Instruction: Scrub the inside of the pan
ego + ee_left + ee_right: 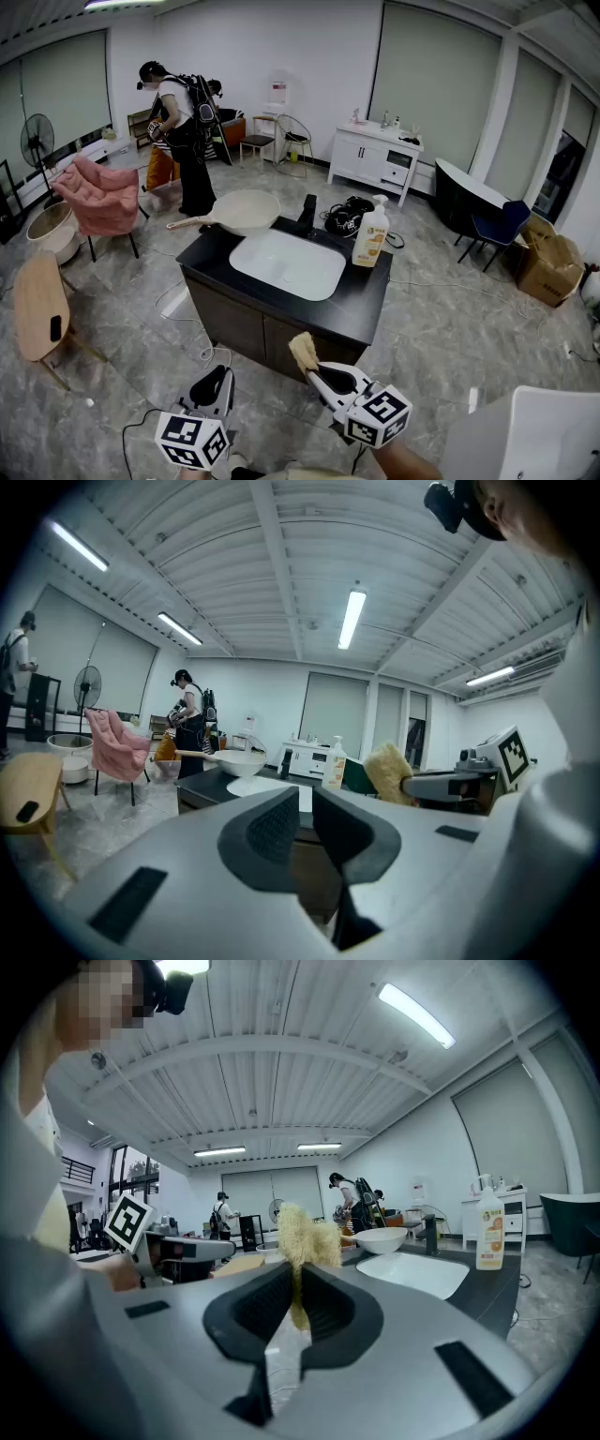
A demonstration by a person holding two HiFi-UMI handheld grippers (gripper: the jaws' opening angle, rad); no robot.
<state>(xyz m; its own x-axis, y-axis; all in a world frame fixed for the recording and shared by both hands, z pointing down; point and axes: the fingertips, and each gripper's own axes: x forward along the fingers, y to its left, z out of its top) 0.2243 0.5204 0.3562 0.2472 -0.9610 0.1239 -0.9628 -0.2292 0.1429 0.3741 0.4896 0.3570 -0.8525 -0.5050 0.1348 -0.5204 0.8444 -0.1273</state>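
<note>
The white pan [246, 210] with its wooden handle lies on the far left corner of the dark counter [367, 302], well ahead of both grippers. It also shows far off in the left gripper view as the pan [234, 759] and in the right gripper view as the pan [380, 1237]. My right gripper [315, 373] is shut on a yellow fibrous sponge [302, 352], which sticks up above its jaws as the sponge [302, 1232]. My left gripper [215, 378] hangs beside it at the lower left, its jaws a narrow slit apart with nothing between them [306, 803].
A white sink [286, 264] fills the counter's middle, with a black faucet [308, 216] and a soap bottle [372, 234] behind it. A person [183, 131] stands beyond the pan. A pink armchair [98, 197], a wooden side table [37, 305] and a white table [534, 436] stand around.
</note>
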